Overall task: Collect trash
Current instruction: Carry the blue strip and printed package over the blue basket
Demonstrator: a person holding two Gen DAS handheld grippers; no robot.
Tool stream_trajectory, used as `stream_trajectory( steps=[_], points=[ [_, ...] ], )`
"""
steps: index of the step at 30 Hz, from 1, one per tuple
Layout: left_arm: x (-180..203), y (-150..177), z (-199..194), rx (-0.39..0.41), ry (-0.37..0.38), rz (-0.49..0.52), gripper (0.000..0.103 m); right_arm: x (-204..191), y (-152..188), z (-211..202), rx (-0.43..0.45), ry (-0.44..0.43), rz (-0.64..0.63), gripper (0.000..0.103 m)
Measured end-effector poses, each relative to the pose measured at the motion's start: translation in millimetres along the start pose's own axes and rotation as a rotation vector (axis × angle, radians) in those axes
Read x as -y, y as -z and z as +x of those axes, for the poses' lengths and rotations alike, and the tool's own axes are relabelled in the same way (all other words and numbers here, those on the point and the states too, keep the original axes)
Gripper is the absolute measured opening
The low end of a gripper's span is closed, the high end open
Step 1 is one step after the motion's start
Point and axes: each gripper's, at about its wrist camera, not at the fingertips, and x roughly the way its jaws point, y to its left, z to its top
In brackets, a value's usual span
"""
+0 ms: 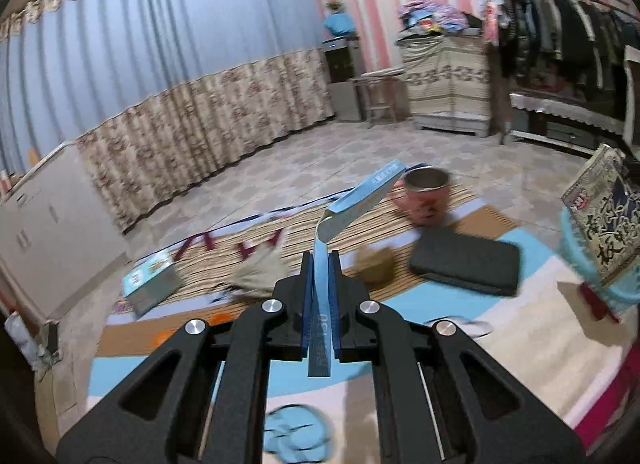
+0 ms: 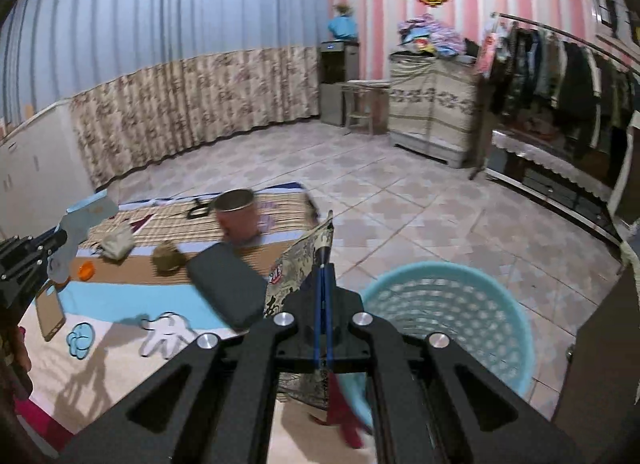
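My left gripper (image 1: 321, 260) is shut on a flattened light blue carton (image 1: 356, 199), held above the mat; it also shows at the left of the right wrist view (image 2: 86, 219). My right gripper (image 2: 325, 268) is shut on a patterned paper bag (image 2: 300, 264) with a red tassel, held beside the turquoise basket (image 2: 448, 320). The bag and basket also show at the right edge of the left wrist view (image 1: 600, 223). Crumpled paper wads (image 1: 260, 268) (image 1: 374, 264) and a blue box (image 1: 150, 284) lie on the mat.
A pink metal cup (image 1: 426, 195) and a dark grey case (image 1: 466, 260) sit on the striped mat. A phone (image 2: 50, 312) and an orange bit (image 2: 85, 270) lie at the mat's left. A clothes rack (image 2: 560, 63) and cabinet (image 2: 432, 111) stand behind.
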Motion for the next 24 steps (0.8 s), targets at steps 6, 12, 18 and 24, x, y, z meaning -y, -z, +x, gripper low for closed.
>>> stream_trajectory(
  steps=[6, 12, 18, 24],
  points=[
    [64.3, -14.6, -1.2, 0.011, 0.078, 0.046, 0.006, 53.2, 1.1, -7.6, 0.004, 0.061, 0.046, 0.002],
    [121.3, -27.8, -2.8, 0.025, 0.156, 0.076, 0.006, 96.9, 5.8, -9.4, 0.003, 0.109, 0.095, 0.002],
    [174.7, -35.1, -2.7, 0.035, 0.223, 0.109, 0.006, 131.3, 11.4, -10.5, 0.004, 0.142, 0.131, 0.002],
    [215.0, -36.7, 4.4, 0.019, 0.28, 0.132, 0.006, 154.7, 15.7, -6.6, 0.004, 0.154, 0.157, 0.002]
  ],
)
